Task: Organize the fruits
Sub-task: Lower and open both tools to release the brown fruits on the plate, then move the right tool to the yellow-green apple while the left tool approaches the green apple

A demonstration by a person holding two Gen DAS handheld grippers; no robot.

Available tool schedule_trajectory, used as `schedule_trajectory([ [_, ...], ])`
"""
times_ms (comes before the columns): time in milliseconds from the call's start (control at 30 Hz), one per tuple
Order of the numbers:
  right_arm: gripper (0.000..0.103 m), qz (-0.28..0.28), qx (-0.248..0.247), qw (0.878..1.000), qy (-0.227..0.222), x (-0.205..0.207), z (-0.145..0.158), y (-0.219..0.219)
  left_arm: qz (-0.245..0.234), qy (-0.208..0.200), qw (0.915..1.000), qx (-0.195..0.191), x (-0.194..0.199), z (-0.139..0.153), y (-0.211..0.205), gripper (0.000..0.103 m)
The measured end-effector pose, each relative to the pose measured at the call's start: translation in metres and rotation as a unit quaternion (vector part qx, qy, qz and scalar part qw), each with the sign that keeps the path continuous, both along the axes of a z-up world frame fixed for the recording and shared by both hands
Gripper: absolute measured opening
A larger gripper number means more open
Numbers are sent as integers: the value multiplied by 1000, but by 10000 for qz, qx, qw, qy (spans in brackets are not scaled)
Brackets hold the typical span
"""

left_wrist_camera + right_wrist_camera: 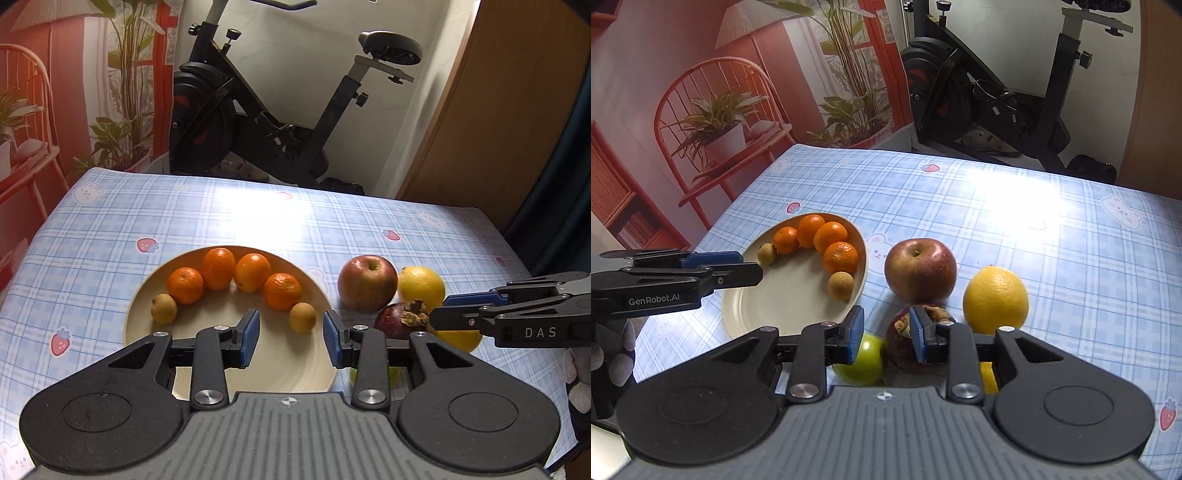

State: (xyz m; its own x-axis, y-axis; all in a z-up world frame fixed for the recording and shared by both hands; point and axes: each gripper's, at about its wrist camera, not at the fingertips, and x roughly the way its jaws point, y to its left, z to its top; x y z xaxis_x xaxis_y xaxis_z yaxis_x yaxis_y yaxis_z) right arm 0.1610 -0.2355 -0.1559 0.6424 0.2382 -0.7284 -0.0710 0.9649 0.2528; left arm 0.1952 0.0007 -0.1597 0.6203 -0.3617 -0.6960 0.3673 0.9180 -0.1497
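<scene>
A cream plate (207, 321) (783, 295) holds several mandarins (218, 267) in an arc, with a small brown longan (163, 308) at each end. To its right on the cloth lie a red apple (367, 282) (919, 269), a lemon (421, 284) (995, 299), a dark mangosteen (399, 319) (901, 347), a green fruit (864, 360) and another yellow fruit (461, 338). My left gripper (291, 339) (753, 267) hovers over the plate's near half, narrowly open and empty. My right gripper (886, 334) (439, 314) hangs above the mangosteen and green fruit, its pads a little apart with nothing between them.
The table wears a blue checked cloth (258, 221) with bear and strawberry prints. Behind its far edge stands an exercise bike (266, 122). A wooden door (498, 110) is at the right. A gloved hand (613, 362) holds the left gripper.
</scene>
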Motion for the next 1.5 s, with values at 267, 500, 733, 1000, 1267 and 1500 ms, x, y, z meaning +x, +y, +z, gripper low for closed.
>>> schedule_trajectory([
  [267, 46, -77, -39, 10000, -41, -32, -16, -7, -322, 57, 9994, 87, -14, -10, -19, 40],
  [500, 56, -3, 91, 9998, 174, -35, -27, -6, -356, 48, 9991, 212, -14, -11, -22, 40],
  [733, 58, 50, 132, 9992, 367, -33, -38, -4, -369, 85, 9989, 265, -12, -14, -21, 40],
  [1000, 60, 55, 388, 9966, 725, -24, -46, -5, -336, 188, 9990, 213, -7, -18, -21, 40],
  [1267, 60, 47, 547, 9938, 966, -19, -55, -5, -358, 176, 9990, 203, -6, -18, -22, 40],
  [1500, 50, 43, 379, 9943, 993, -22, -57, -4, -408, 171, 9987, 239, -6, -21, -25, 40],
])
